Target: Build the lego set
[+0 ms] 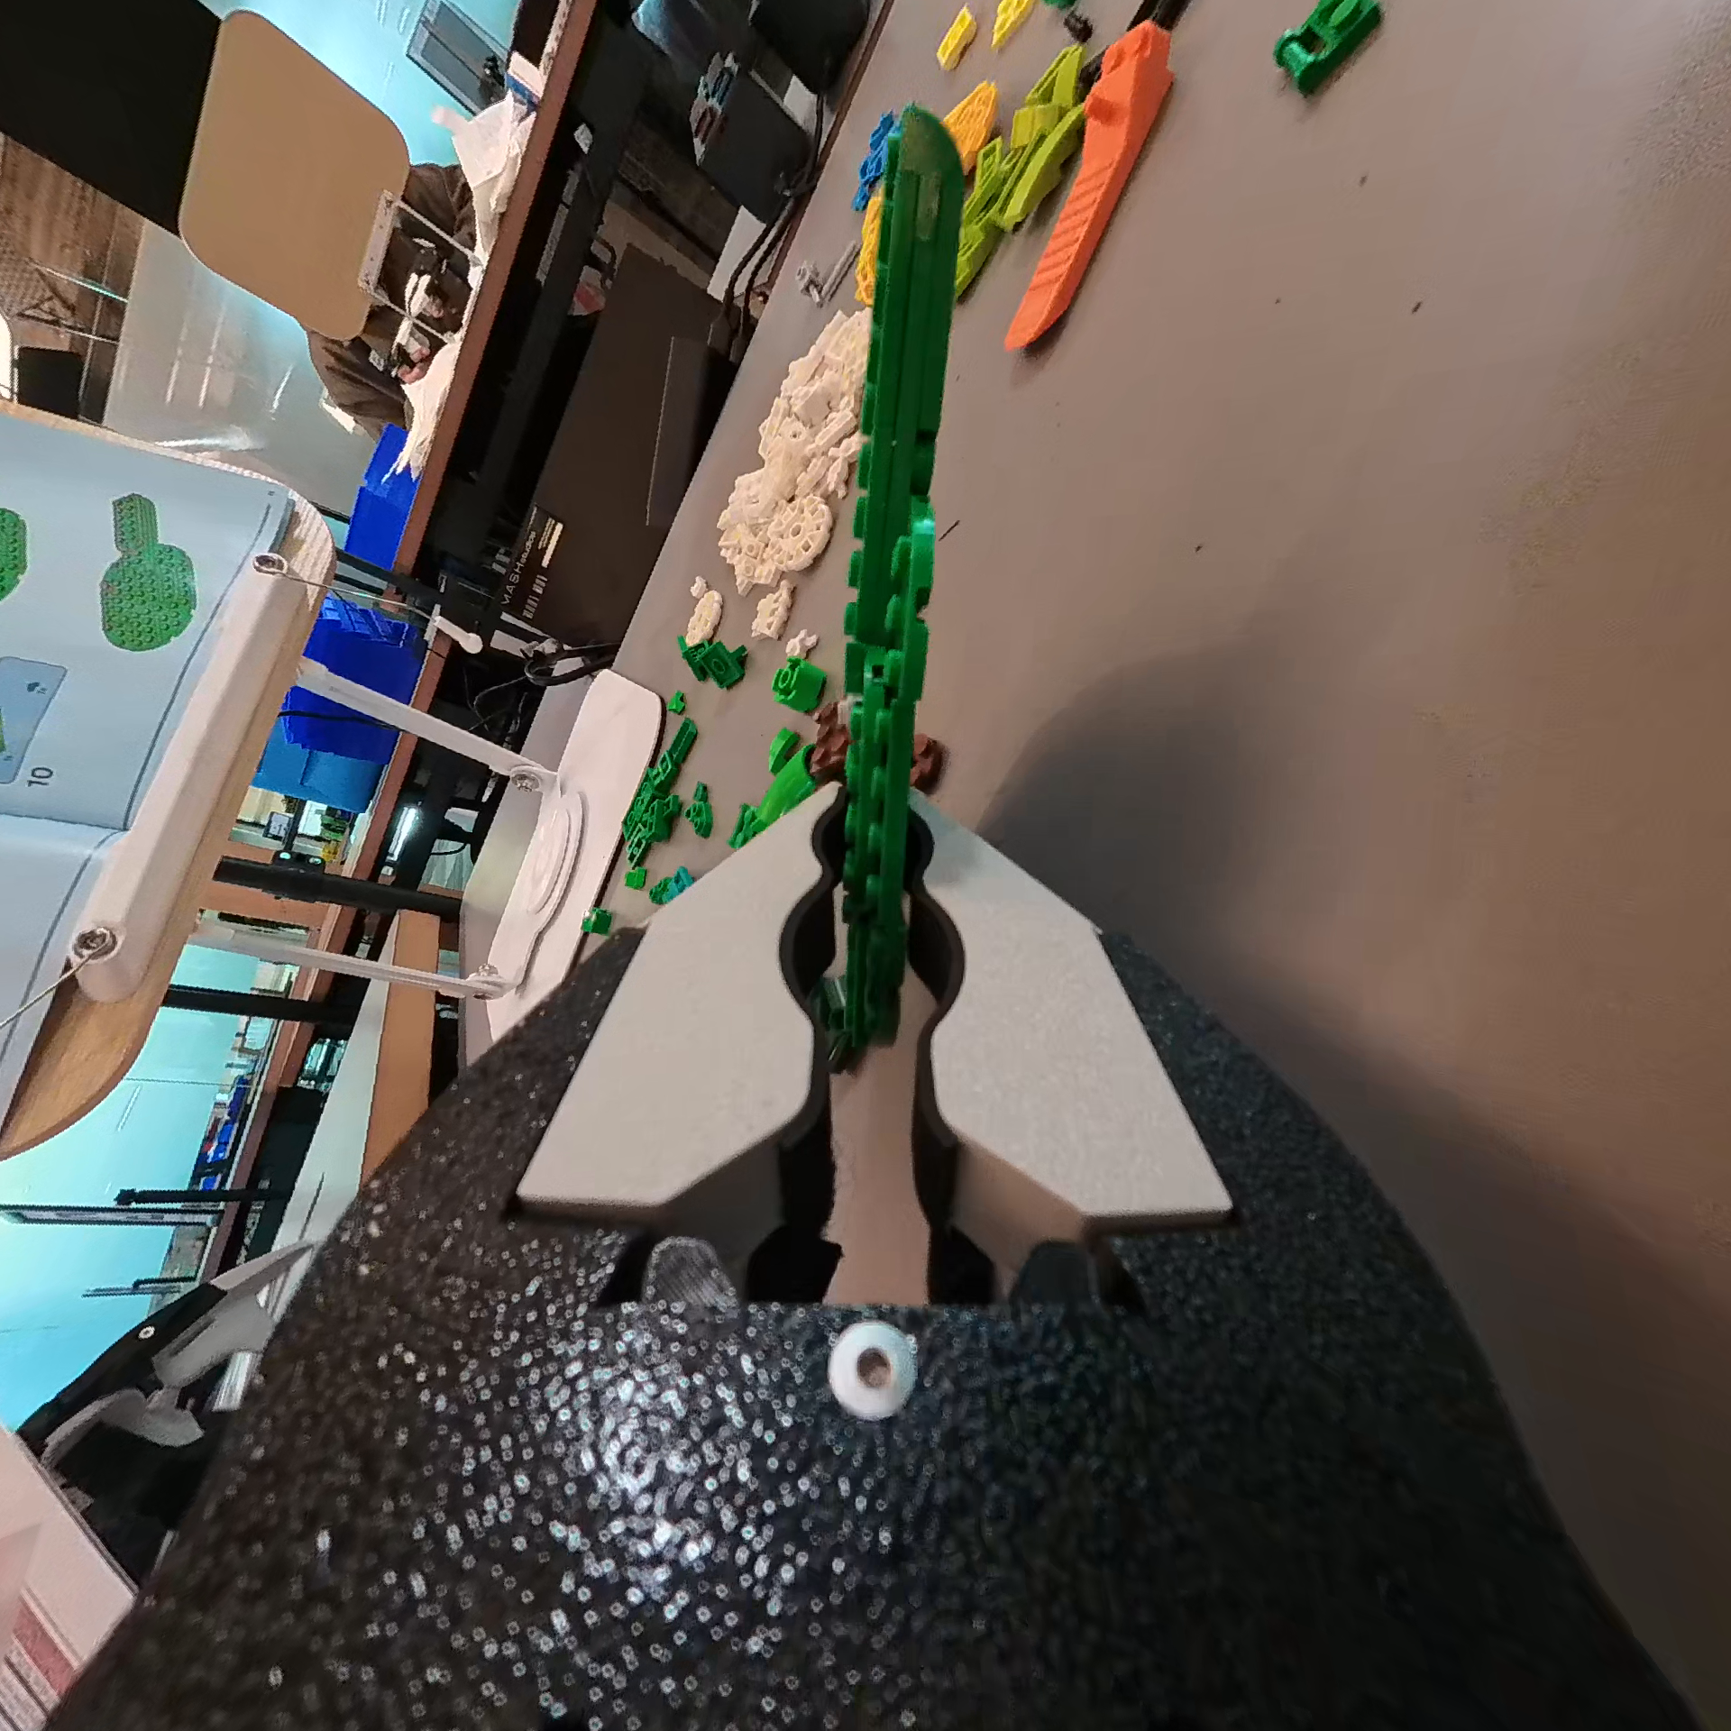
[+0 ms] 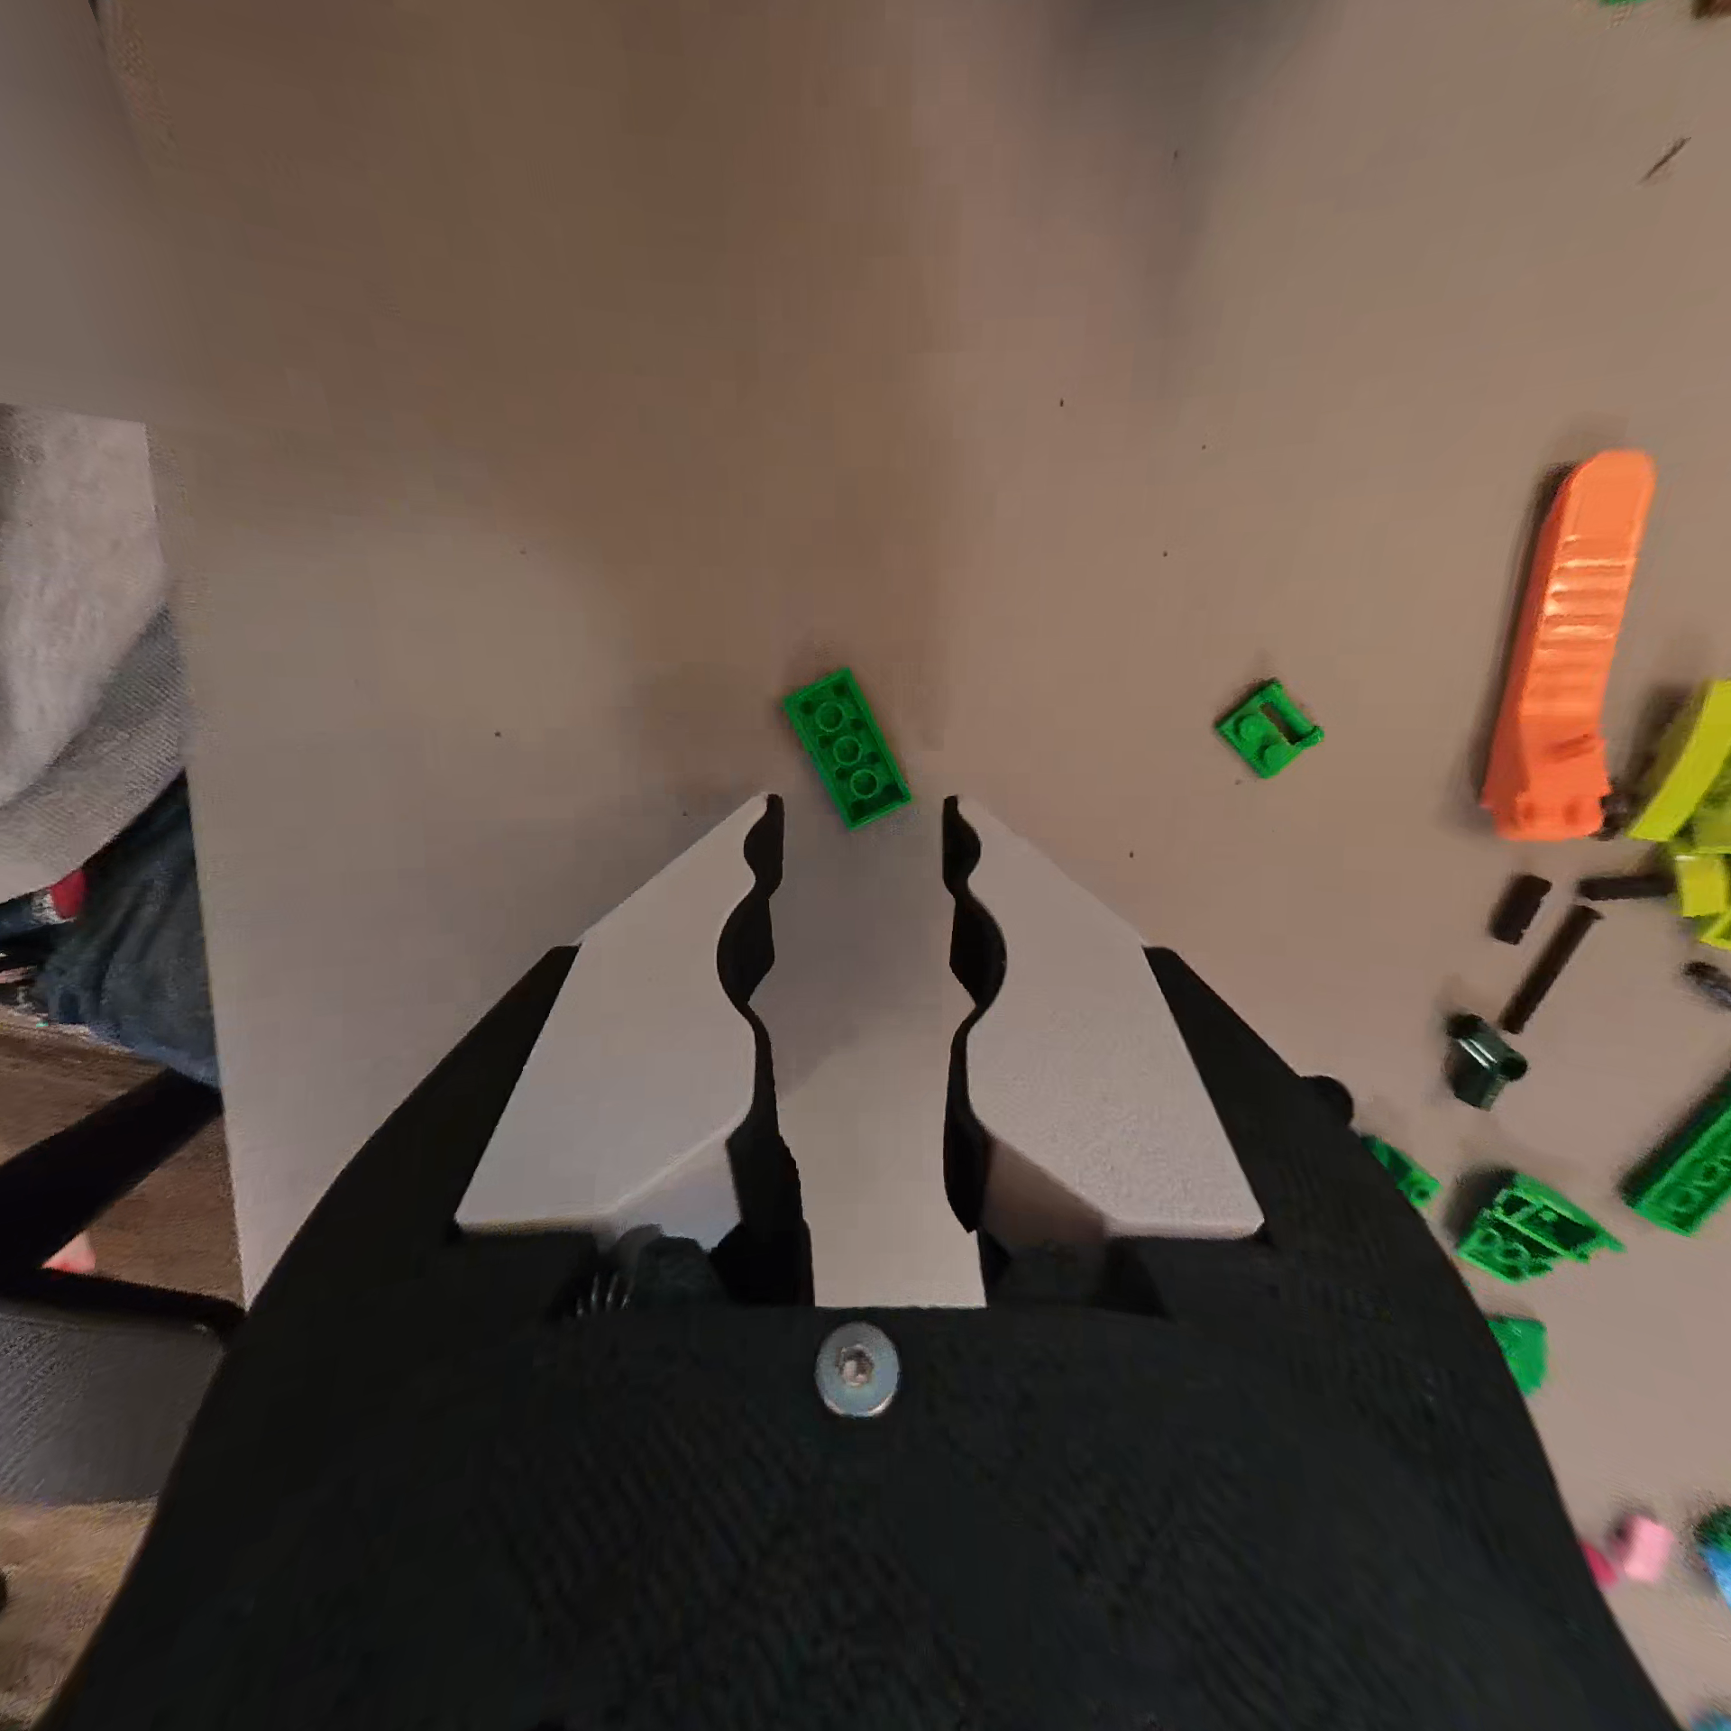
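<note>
Hovering just short of the green two-by-four plate (image 2: 847,747), your right gripper (image 2: 862,806) stands spread and empty; the plate lies upside down on the table (image 2: 562,468), its long axis running away and slightly leftward; your left gripper (image 1: 876,824) pinches the edge-on green plate assembly (image 1: 899,525).

Our left gripper (image 1: 876,824) has a black, speckled, glittery body, two pale grey wedge-shaped fingers (image 1: 712,993) with black wavy inner pads, and a white ring-shaped fastener at its centre. Our right gripper (image 2: 862,806) is matte black, with matching grey fingers (image 2: 646,1030) and a silver hex screw.
</note>
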Demonstrator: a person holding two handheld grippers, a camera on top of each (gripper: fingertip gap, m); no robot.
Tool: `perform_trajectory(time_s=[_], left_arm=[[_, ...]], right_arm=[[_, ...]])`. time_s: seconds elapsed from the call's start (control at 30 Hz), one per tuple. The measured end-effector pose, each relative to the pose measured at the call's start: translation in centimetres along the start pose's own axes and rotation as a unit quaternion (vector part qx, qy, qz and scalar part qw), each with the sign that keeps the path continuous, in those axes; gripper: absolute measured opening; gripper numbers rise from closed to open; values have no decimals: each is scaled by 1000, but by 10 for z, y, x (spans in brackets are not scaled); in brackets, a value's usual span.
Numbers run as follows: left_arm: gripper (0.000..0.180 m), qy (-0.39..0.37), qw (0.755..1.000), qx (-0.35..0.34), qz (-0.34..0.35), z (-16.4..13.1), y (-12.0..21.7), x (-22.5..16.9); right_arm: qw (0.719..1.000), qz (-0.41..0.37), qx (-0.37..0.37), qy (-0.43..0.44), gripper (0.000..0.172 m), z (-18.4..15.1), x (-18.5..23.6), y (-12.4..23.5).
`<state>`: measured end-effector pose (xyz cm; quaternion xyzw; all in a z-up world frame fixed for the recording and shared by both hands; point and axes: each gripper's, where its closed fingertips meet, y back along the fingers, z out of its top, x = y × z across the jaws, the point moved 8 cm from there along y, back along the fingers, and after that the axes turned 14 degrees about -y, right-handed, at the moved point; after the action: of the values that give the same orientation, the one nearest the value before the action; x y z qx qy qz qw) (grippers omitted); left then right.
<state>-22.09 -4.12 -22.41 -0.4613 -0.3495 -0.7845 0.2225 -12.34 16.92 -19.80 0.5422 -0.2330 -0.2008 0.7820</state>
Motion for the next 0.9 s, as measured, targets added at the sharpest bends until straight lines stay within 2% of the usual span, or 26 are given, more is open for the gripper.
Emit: perform_trajectory(time_s=[0.1, 0.23, 0.33, 0.43, 0.5, 0.57, 0.67, 0.73, 0.8, 0.83, 0.9], left_arm=[[6, -11, 1000, -13, 2, 3, 1, -1], [6, -22, 1000, -22, 3, 6, 2, -2], [6, -23, 999, -24, 5, 7, 2, -2], [6, -21, 999, -28, 7, 7, 3, -1], [6, -21, 999, -28, 8, 7, 3, -1], [6, -22, 999, -29, 7, 7, 3, -2], [6, -23, 999, -29, 9, 7, 3, -1], [6, -24, 999, -28, 9, 7, 3, -1], [6, -26, 999, -27, 10, 7, 3, -1], [6, -27, 999, -27, 11, 8, 3, -2], [6, -29, 999, -27, 12, 8, 3, -2]], right_arm=[[999, 42, 1, -19, 31, 1, -2, -7], [997, 71, 3, -34, 12, 6, -3, -9], [999, 36, -12, 6, 5, 9, 1, -7], [991, -66, -50, 106, 0, 15, 9, -2], [968, -148, -65, 189, 0, 16, 18, -1], [938, -231, -42, 255, 0, 13, 23, -3], [856, -356, -1, 375, 0, 6, 30, -7], [795, -407, 36, 449, 0, -2, 35, -13], [747, -435, 56, 499, 0, -10, 40, -18], [735, -441, 60, 511, 0, -13, 42, -19], [737, -437, 56, 513, 0, -18, 47, -19]])
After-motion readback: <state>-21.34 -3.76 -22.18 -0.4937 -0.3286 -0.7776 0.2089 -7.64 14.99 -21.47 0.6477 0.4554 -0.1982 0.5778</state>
